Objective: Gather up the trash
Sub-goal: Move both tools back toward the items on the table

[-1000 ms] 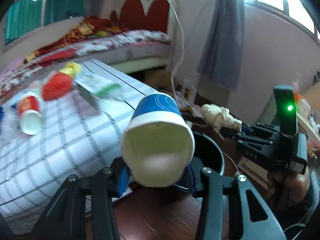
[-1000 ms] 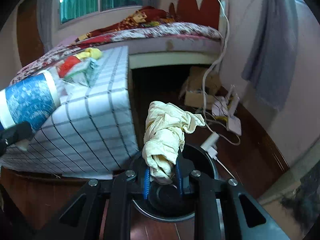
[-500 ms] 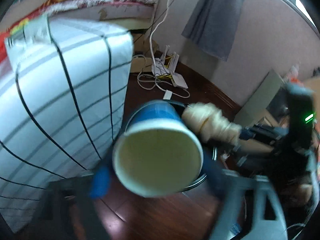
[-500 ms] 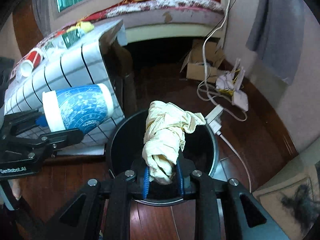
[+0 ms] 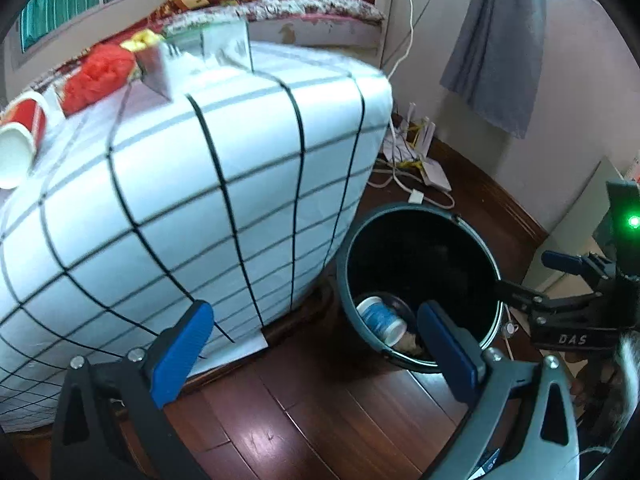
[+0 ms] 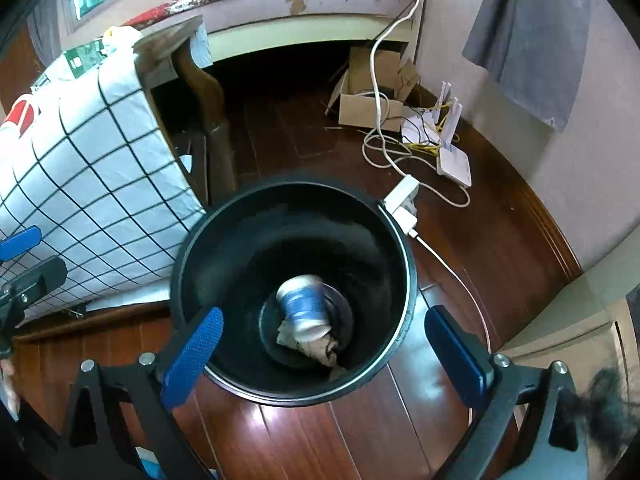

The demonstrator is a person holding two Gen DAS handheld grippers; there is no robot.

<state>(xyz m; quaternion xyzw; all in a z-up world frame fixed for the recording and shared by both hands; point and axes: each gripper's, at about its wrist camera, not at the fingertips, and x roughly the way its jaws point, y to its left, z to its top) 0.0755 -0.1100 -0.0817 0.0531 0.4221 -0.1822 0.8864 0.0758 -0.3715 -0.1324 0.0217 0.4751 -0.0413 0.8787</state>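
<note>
In the left wrist view, a red paper cup [image 5: 22, 136] lay on its side at the far left of the table [image 5: 200, 184], which was draped in a white cloth with a dark grid. Just right of it sat a crumpled red wrapper [image 5: 98, 78], then a yellow scrap [image 5: 140, 42] and a green-and-white package [image 5: 208, 46] near the table's far edge. Lower down, the left gripper [image 5: 316, 344] stood wide open, its 2 blue pads spread well apart with nothing between them. To the right of the table, on the dark wooden floor, stood the black bin [image 5: 472, 240]; inside it lay the blue paper cup [image 5: 380, 316] with the pale crumpled tissue [image 5: 410, 344] touching it. At the far right, part of the right gripper [image 5: 560, 280] showed beside the bin, a green light lit on its body.

In the right wrist view, the table cloth [image 6: 92, 184] hung at the left, the bin [image 6: 224, 256] sat just beside it, and the blue cup [image 6: 302, 308] rested on the tissue [image 6: 316, 346] at the bottom. The right gripper [image 6: 322, 344] hung above the bin, jaws fully parted and holding nothing. Farther right lay a cardboard box [image 6: 368, 108], white cables [image 6: 384, 148] and a white router [image 6: 452, 160] by the wall.
</note>
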